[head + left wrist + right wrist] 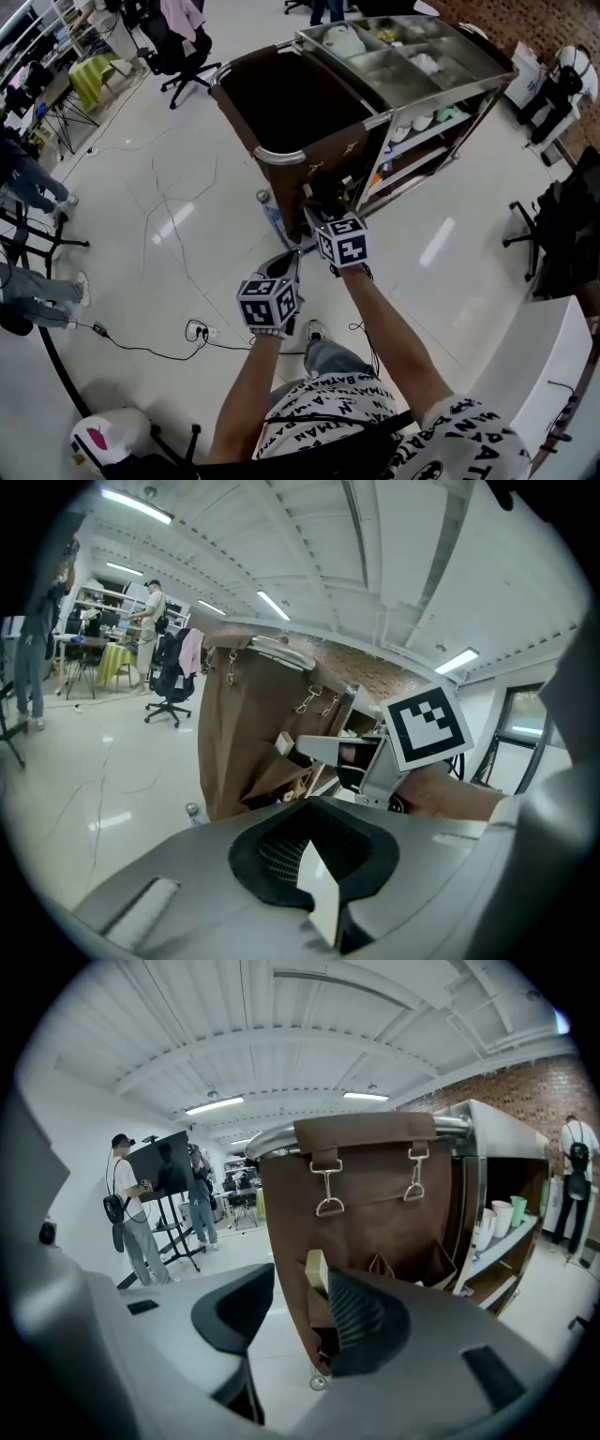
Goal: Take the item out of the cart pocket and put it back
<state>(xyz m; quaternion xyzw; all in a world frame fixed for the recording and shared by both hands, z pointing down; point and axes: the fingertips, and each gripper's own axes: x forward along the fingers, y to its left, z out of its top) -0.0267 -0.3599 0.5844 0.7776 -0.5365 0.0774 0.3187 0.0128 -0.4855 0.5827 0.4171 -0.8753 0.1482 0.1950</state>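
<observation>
Claw at right [292,1324] wide apart, empty, before cart pocket [315,1299].

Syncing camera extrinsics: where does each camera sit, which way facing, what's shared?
Head view: on head, steeply down at brown cart bag; forearms, left tool, right tool show.
Left gripper view: on left tool, facing bag; right tool, hand show.
Right gripper view: on right tool, facing bag pockets; own jaws only.
All share the bag.

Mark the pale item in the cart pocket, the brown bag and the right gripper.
pale item [317,1271]: right gripper view, top end above the pocket.
brown bag [375,1218]: right gripper view, front panel.
right gripper [298,1330]: right gripper view, midway between open jaws.
</observation>
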